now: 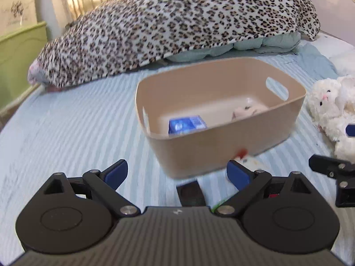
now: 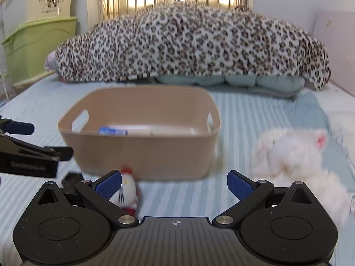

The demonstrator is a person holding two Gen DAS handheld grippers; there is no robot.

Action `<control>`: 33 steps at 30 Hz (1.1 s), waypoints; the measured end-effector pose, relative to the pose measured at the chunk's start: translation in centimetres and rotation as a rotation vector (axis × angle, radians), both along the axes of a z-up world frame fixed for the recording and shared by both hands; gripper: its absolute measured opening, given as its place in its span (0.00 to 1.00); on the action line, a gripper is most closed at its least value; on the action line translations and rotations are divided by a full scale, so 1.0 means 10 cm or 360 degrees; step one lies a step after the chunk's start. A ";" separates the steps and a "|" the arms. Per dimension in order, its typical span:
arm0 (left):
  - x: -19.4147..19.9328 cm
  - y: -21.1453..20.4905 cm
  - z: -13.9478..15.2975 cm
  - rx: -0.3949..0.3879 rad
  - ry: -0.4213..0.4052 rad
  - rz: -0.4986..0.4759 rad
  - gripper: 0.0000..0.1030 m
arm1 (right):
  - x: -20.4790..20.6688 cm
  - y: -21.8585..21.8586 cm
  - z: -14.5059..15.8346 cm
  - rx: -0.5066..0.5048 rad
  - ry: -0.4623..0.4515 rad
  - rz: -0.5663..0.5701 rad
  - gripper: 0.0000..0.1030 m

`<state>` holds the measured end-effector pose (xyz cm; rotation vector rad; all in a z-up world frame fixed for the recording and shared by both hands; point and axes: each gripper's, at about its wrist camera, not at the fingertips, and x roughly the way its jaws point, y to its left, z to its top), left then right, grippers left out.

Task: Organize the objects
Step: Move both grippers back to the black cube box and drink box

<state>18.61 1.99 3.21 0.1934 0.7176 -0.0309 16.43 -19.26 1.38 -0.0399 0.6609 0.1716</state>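
Both hand-held grippers wide open, nothing held: left hand-held gripper, right hand-held gripper. Beige bin on bed, blue box + pale item already inside. Loose: white plush right of bin, small red/white figure just beside right gripper's left finger, in front of bin. Likely next: center jaws on figure, grip body not head, lift over rim w/o bumping bin.

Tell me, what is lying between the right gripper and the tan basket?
A small red-and-white toy lies on the bed by the right gripper, just before the tan basket. The right wrist view shows it best.
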 end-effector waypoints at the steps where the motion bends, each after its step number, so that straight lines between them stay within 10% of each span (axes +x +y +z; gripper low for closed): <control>1: -0.02 0.03 -0.05 -0.0022 0.0011 0.0012 0.93 | -0.01 0.01 -0.05 0.0003 0.0024 0.0001 1.00; 24: 0.04 0.14 -0.82 -0.0084 0.0044 0.0081 0.92 | 0.14 0.17 -0.82 0.0019 0.0375 0.0121 0.95; 33: 0.19 0.22 -0.91 -0.0233 0.0129 0.0086 0.32 | 0.14 0.21 -0.81 0.0097 0.0421 0.0199 0.62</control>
